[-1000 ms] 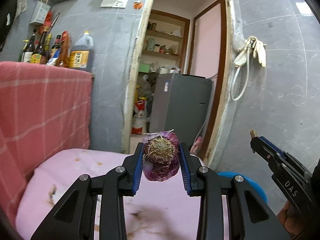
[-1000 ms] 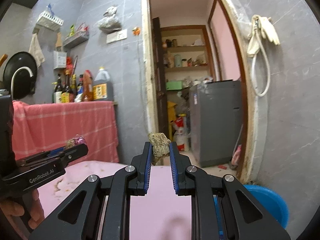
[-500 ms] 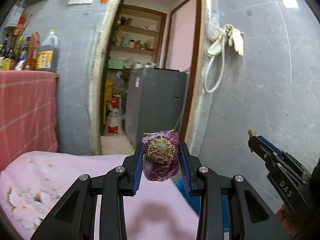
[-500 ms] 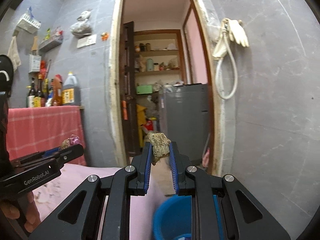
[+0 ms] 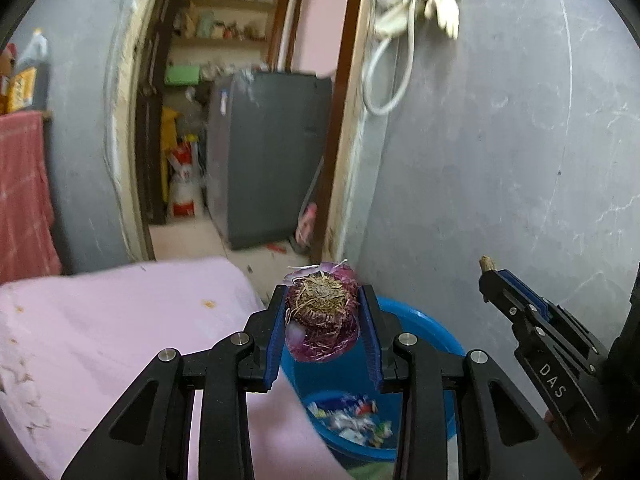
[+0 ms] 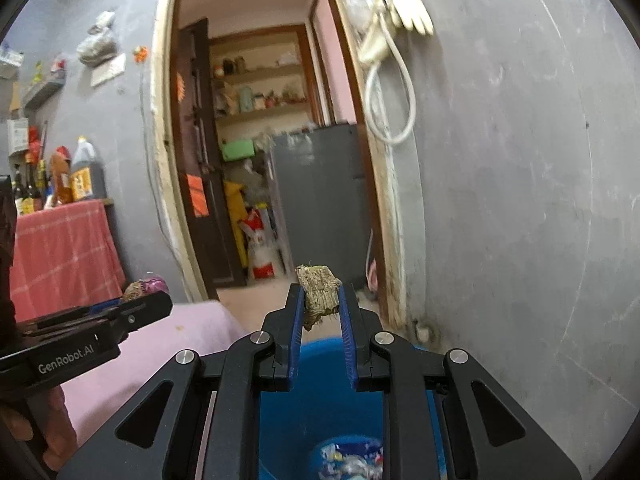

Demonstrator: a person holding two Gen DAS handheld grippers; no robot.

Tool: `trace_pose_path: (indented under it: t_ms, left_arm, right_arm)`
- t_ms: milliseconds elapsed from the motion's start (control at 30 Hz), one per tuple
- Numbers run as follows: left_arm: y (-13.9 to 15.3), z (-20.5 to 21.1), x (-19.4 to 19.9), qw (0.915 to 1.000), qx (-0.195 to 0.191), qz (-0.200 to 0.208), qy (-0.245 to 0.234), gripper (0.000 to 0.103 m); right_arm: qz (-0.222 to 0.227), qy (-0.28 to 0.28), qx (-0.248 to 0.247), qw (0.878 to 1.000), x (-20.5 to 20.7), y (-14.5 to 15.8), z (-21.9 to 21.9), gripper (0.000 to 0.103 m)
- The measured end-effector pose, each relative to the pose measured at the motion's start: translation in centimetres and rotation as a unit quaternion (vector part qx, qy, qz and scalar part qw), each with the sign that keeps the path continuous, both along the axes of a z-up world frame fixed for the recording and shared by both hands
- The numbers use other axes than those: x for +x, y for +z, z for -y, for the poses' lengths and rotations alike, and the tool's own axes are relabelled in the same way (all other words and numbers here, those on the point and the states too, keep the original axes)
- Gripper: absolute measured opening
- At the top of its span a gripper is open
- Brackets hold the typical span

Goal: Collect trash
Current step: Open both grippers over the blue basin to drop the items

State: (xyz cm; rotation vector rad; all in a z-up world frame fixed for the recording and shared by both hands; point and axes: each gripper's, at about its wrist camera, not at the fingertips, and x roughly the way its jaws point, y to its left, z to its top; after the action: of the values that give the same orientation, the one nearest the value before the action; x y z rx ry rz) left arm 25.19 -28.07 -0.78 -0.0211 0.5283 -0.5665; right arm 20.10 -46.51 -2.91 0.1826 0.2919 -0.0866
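Blue bin (image 5: 420,322) part-hidden | left gripper (image 5: 322,322) clamps onion scrap (image 5: 322,312) | right gripper (image 6: 320,304) clamps brown scrap (image 6: 318,290)

Both tongs have swung off the pink cloth (image 5: 120,320) toward the blue bucket (image 6: 320,400).

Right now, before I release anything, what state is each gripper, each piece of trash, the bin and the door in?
left gripper: shut on the purple onion end
purple onion end: clamped, held above the bin
right gripper: shut on the brown scrap
brown scrap: pinched at the fingertips, above the bin
blue bin: open, wrappers already at the bottom
door: open
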Motion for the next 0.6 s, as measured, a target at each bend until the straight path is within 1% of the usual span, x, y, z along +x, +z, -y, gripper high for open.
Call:
trace_pose_path:
  t_ms: [167,300,400,500,600]
  left_arm:
    - [-1.6,2.1,2.1,0.9972,0.011,-0.069,-0.026,0.03]
    - [-2.9,3.4,3.1,0.9934,0.029,-0.104,-0.039,0.031]
    - [-3.7,4.0,3.6,0.9906,0.043,-0.123,-0.041,0.031]
    - [-4.2,4.3,3.8,0.9889,0.05,-0.133,-0.045,0.033]
    - [-4.6,4.4,3.9,0.9875,0.052,-0.141,-0.048,0.035]
  right_arm:
    - [-0.047,0.003,0.028,0.999,1.1,-1.8,1.2,0.016]
    - [-0.073,0.003,0.041,0.996,1.7,-2.8,1.6,0.017]
    - [-0.083,0.003,0.043,0.996,1.8,-3.1,1.8,0.017]
    - [-0.091,0.003,0.048,0.995,1.9,-3.3,2.0,0.018]
    - [-0.091,0.002,0.051,0.994,2.0,-3.3,2.1,0.025]
